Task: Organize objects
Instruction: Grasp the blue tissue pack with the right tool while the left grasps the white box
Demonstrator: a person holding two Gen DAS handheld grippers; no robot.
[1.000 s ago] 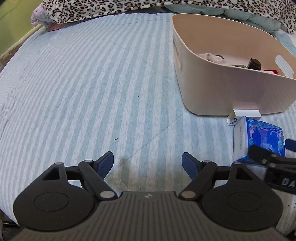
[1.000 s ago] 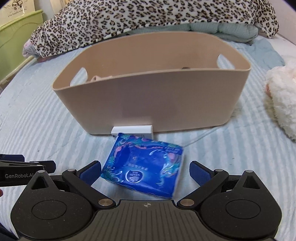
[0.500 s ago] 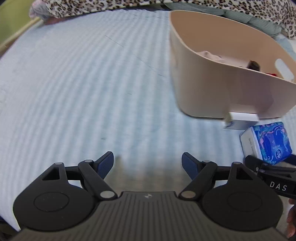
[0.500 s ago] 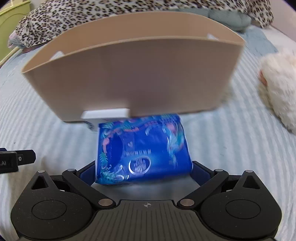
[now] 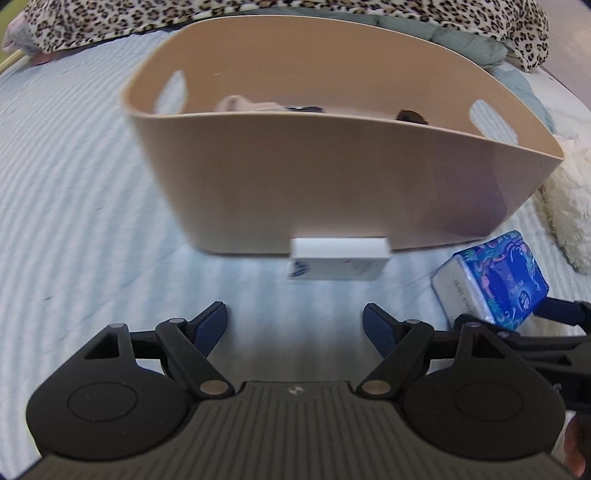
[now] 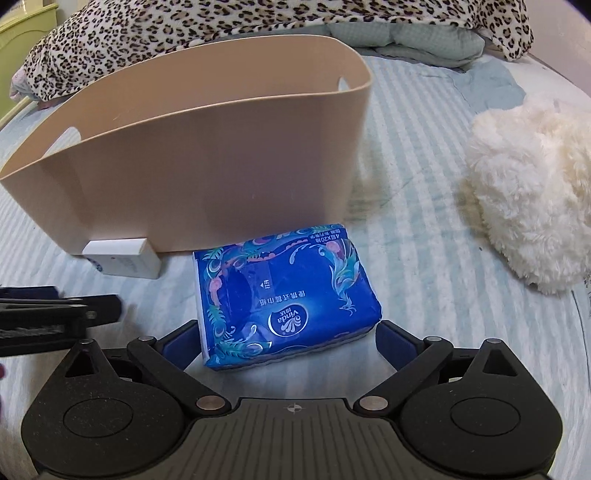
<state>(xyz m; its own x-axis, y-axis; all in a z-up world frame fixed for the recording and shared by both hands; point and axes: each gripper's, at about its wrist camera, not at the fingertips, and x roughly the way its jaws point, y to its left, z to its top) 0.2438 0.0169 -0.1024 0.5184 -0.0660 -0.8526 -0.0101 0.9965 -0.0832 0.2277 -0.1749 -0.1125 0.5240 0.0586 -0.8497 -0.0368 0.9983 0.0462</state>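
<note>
The right tongs [image 6: 286, 341] stand wide over the striped bed sheet [image 6: 424, 229], one blue pad on each side of the blue tissue pack [image 6: 280, 295]. The near end of the pack sits in the gap between the pads; whether either pad touches it cannot be told. The pack lies flat on the bed, its far edge just beside the foot of the beige basket [image 6: 207, 166], which fills the right wrist view from 10 to 12 o'clock. A small white box [image 6: 122, 260] lies against the basket's base at about 9 o'clock from the pack. A fluffy cream bundle [image 6: 532, 210] rests on the sheet at 2 o'clock, well apart from the pack, and a leopard-print blanket [image 6: 221, 22] runs across the far side of the bed.

The left tongs [image 5: 295, 325] are also wide and hold nothing, hovering above bare sheet. Straight ahead at 12 o'clock in the left wrist view is the white box at the basket's wall; the tissue pack shows at 3 o'clock, with the right tool's dark arm beside it. Inside the basket a pale cloth item [image 5: 240, 105] and something dark [image 5: 410, 116] are visible, though too blurred to name.
</note>
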